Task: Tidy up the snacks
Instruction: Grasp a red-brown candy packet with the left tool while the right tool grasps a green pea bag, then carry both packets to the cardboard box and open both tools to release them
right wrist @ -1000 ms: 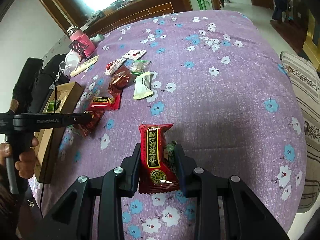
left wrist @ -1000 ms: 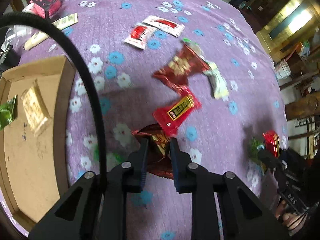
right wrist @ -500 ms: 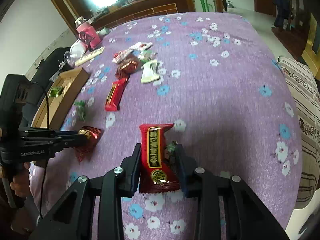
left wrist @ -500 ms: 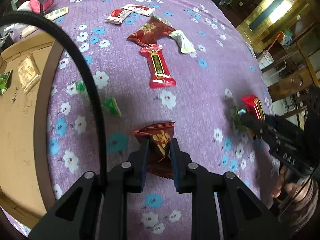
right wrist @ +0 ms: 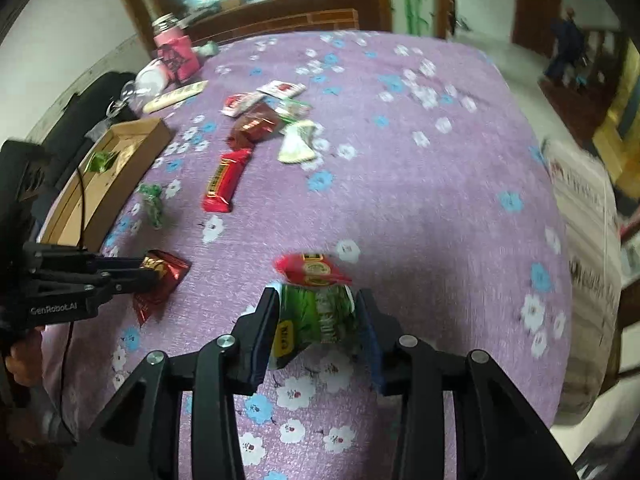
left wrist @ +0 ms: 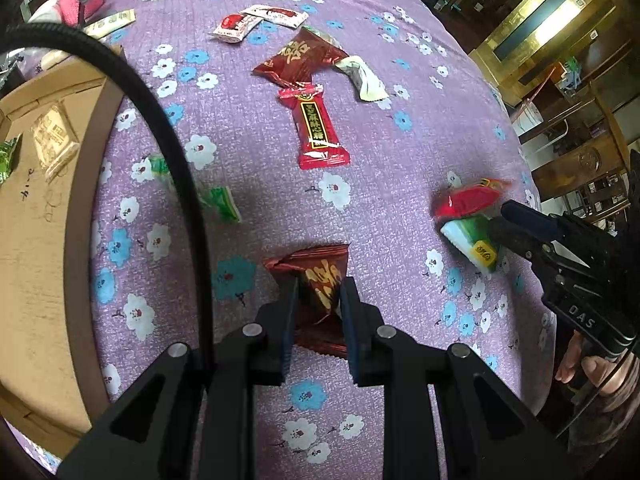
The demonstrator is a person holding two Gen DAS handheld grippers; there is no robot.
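Purple floral tablecloth (left wrist: 400, 160) carries scattered snacks; cardboard box (left wrist: 36, 240) at its left edge. Left gripper (left wrist: 318, 304) clenches a dark-red packet (left wrist: 320, 276); right gripper (right wrist: 318, 320) grasps green and red packets (right wrist: 320, 308). Transport step; next, release over the box.

Bright window glare, fisheye bending, slight blur.

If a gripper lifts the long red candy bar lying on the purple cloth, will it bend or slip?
The long red candy bar looks flat and straight, so it probably stays fairly stiff. Its wrapper looks glossy, so it may slide between pads. It appears thin, likely light.
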